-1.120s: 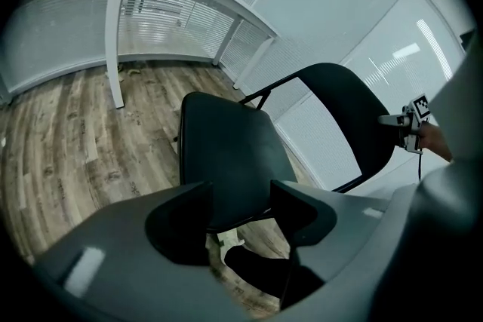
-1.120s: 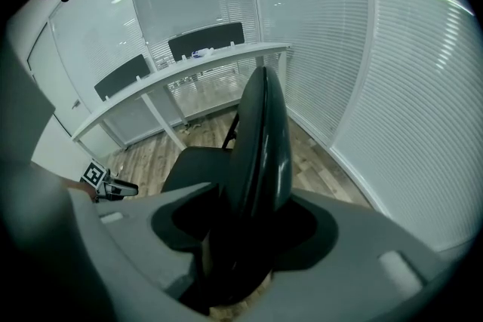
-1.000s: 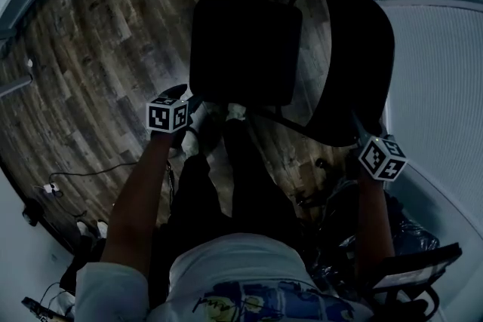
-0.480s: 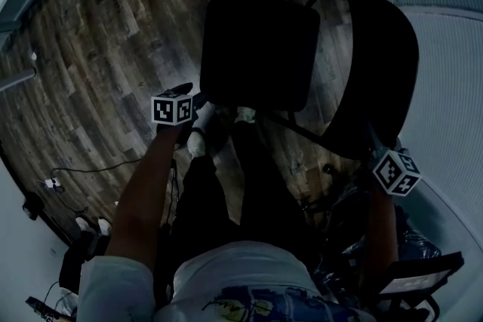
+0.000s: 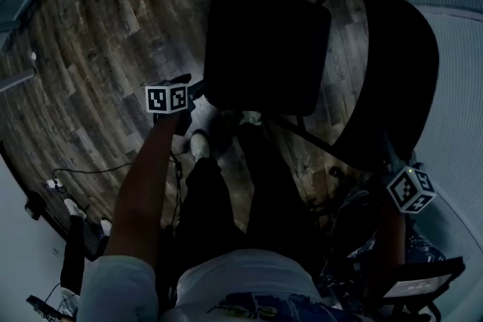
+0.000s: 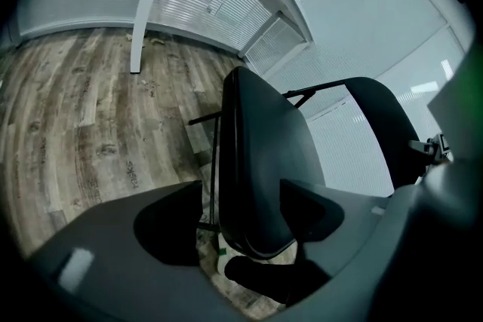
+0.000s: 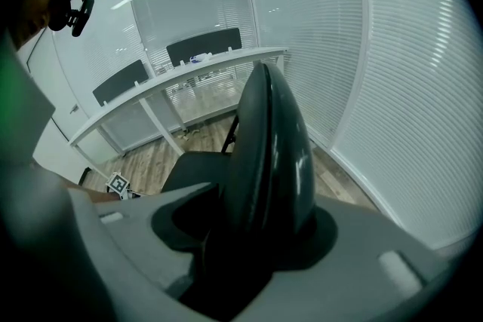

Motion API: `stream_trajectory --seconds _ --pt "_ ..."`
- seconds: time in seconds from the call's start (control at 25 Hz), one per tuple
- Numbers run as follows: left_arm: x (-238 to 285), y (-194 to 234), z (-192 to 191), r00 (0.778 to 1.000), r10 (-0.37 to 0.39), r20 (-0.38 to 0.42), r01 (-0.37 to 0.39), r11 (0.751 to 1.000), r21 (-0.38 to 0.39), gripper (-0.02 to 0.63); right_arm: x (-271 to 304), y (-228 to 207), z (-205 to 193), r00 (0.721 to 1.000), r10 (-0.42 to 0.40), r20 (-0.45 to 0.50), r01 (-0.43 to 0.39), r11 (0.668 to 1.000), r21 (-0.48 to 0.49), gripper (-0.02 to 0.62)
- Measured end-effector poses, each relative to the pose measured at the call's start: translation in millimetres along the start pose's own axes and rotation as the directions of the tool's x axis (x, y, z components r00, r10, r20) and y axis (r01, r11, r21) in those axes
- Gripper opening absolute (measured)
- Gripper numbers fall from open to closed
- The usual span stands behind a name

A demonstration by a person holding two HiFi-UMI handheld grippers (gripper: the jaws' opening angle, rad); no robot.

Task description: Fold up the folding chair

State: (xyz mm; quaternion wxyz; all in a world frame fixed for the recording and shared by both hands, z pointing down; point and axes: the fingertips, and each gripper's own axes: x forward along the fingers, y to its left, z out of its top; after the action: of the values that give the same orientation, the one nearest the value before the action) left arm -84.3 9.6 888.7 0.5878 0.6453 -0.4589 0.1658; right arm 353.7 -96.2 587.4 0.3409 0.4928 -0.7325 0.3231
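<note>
One folding chair [image 5: 324, 64], black, not yet folded, standing on wooden floor [image 5: 98, 49] before the person's legs. Left gripper [image 6: 240, 219]: jaws apart and just been opening, with the edge of the seat [image 5: 264, 49] between them, one pad clear of it. Right gripper [image 7: 249, 230]: clamped on the rim of the backrest [image 5: 392, 79].

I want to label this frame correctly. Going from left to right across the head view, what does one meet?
Left gripper → chair seat → chair backrest → window blinds. The left gripper's jaws have just been opening, with the seat's edge between them.
</note>
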Motion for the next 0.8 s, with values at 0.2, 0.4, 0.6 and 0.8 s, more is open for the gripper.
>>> stream_trajectory --seconds 0.2,0.4,0.6,0.8 --pt "18 6 10 0.997 -0.067 0.029 0.069 0.995 -0.074 0.345 0 2 1 1.0 0.004 0.013 -0.004 1.0 0.0 0.204" --pt "35 9 13 0.987 -0.151 0.058 0.158 0.977 -0.14 0.368 -1 1 1 1.0 0.004 0.014 -0.004 1.0 -0.002 0.202" --pt "48 4 15 0.963 -0.259 0.074 0.269 0.945 -0.188 0.377 -3 2 3 1.0 -0.002 0.02 0.002 1.0 -0.005 0.204" --pt "63 -2 10 0.94 -0.337 0.053 0.34 0.915 -0.215 0.38 -4 6 5 1.0 -0.006 0.022 0.006 1.0 0.004 0.204"
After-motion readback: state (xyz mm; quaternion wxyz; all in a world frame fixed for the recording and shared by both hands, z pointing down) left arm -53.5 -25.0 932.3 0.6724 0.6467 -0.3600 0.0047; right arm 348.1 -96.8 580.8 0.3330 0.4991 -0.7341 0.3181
